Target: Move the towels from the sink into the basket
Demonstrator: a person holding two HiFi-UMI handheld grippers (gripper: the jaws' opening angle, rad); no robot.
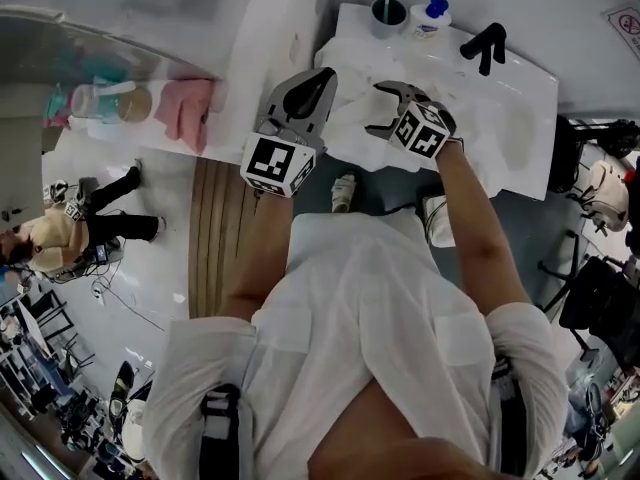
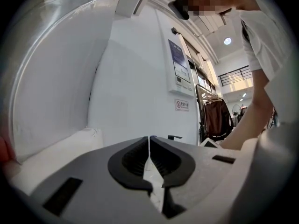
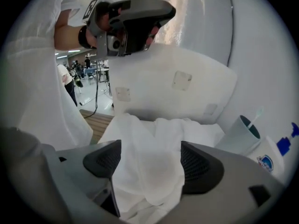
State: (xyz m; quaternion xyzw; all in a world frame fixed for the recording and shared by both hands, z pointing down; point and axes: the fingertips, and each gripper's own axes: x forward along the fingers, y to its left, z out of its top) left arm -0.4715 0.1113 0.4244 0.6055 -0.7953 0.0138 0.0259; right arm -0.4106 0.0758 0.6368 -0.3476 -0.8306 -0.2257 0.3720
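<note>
Upper centre, a cup (image 1: 388,12), bottle (image 1: 432,15) and black faucet (image 1: 487,46) line the sink (image 1: 520,88). The white towel (image 3: 149,167) lies heaped there between the spread right tongs (image 3: 148,161), perhaps brushing them. The left tongs (image 2: 149,160) are pressed together, empty.

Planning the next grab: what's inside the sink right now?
A crumpled white towel lies in the sink, bunched between the open jaws of the right hand-held gripper. Anything beneath it, such as more towels, is covered.
</note>
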